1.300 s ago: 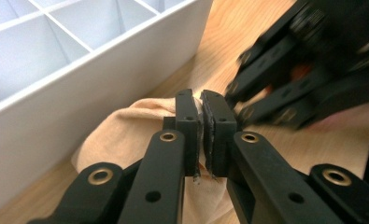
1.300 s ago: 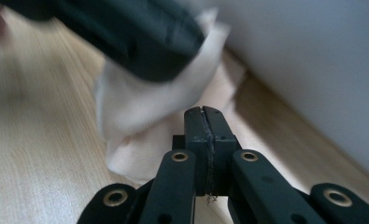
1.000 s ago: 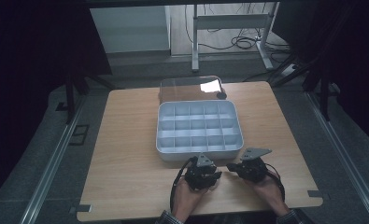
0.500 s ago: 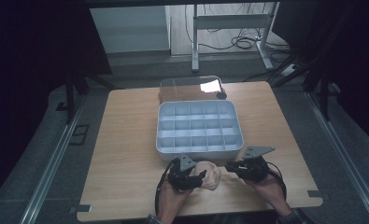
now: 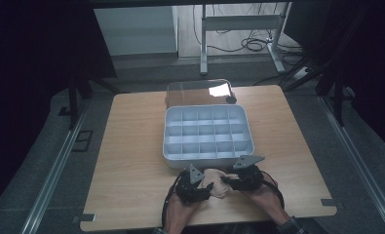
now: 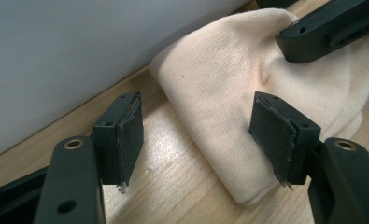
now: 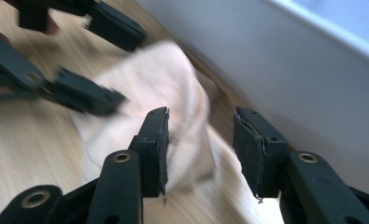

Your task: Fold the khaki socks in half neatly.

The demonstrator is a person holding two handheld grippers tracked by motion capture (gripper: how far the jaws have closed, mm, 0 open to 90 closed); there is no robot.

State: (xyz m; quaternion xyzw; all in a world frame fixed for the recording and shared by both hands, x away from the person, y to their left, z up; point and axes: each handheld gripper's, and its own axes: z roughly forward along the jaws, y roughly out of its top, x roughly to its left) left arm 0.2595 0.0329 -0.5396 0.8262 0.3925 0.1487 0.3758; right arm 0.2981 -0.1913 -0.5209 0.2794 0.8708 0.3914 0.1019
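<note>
Two grippers point(image 5: 196, 187) point(image 5: 243, 179), one cloth point(image 5: 218, 181), one tray point(image 5: 207, 132)

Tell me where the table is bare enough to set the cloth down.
Bare wood lies left of the grey compartment tray out to the table edge, and right of it to the far right edge. Crowded: the front strip, where both tongs, left and right, meet over the cream cloth against the tray wall.

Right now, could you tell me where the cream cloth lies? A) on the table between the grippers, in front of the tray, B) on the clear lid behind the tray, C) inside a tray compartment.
A: the cream cloth lies on the wooden table between the left gripper and right gripper, just in front of the compartment tray.
</note>
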